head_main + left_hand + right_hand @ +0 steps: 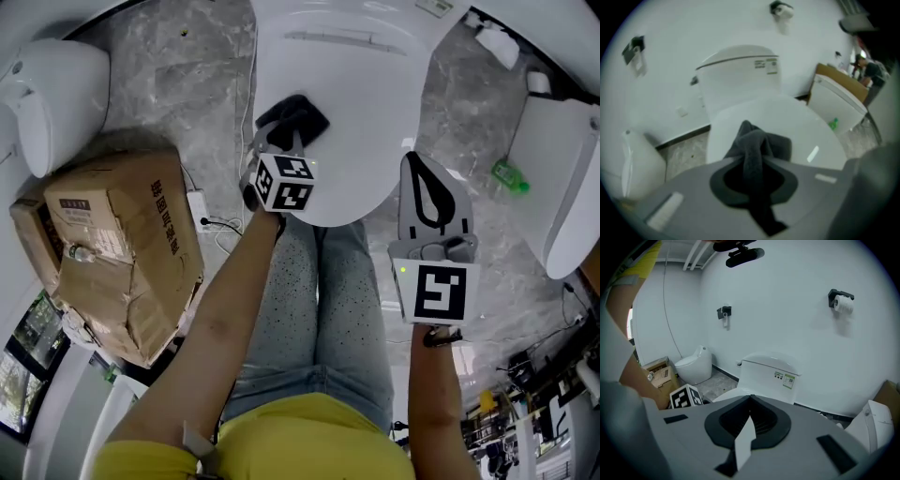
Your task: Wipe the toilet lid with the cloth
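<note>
Cloth (292, 120), dark and bunched, lies at the toilet lid's (366, 103) front left, pinched by the left tool (284, 141). Off the lid's front right, the right tool (417, 178) is pressed together, empty. Bunched like this, the fabric may slip free or wipe unevenly.

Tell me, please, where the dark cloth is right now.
In the head view the dark cloth lies on the white toilet lid, near its left edge, pinched by the left gripper.
</note>
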A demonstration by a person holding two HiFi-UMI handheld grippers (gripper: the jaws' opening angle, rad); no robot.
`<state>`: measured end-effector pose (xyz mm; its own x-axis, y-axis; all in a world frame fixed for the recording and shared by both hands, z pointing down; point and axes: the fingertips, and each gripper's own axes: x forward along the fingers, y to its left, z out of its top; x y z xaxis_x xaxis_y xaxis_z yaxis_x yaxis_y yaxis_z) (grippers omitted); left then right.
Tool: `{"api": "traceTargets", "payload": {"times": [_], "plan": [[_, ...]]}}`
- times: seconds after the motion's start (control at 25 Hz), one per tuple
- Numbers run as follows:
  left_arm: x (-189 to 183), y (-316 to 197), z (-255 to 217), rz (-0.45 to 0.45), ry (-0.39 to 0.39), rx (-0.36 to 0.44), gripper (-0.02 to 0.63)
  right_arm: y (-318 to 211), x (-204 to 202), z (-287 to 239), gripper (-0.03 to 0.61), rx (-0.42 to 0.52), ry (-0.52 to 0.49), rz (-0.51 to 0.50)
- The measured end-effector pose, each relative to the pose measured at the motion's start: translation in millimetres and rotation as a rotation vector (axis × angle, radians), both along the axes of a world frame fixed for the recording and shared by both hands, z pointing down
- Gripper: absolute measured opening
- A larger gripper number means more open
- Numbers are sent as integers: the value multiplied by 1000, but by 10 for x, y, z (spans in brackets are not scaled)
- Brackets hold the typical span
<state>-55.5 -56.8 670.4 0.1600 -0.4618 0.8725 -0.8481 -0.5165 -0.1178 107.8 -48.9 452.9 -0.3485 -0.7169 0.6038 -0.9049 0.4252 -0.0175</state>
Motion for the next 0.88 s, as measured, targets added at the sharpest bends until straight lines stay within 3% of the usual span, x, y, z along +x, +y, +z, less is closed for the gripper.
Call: {"api": "traceTargets", "payload": {"times": [0.12,0.2,0.28,0.36,0.44,0.56,0.76,0.88], "plan": [[1014,201,-40,237,29,24,20,79,104,-21,15,-5,21,21],[1597,466,-28,377,66,-5,20,128,179,-32,15,-6,37,30],[1913,755,6,455,90,-53,20,163,233,-40,15,-2,47,35],[1940,1003,59,469,104,-97,20,203,273,-35,15,-4,55,34],[1726,1140,75,434,113,-113,20,247,284,-18,15,-12,59,32],[1091,1195,72,335,101,-118,20,287,189,-24,15,-10,36,29],[-231,1136,135,27,23,-147,20,334,-46,-76,15,12,-4,2],[-552,1153,162,-73,20,-143,20,408,-99,-84,15,13,-5,0]]}}
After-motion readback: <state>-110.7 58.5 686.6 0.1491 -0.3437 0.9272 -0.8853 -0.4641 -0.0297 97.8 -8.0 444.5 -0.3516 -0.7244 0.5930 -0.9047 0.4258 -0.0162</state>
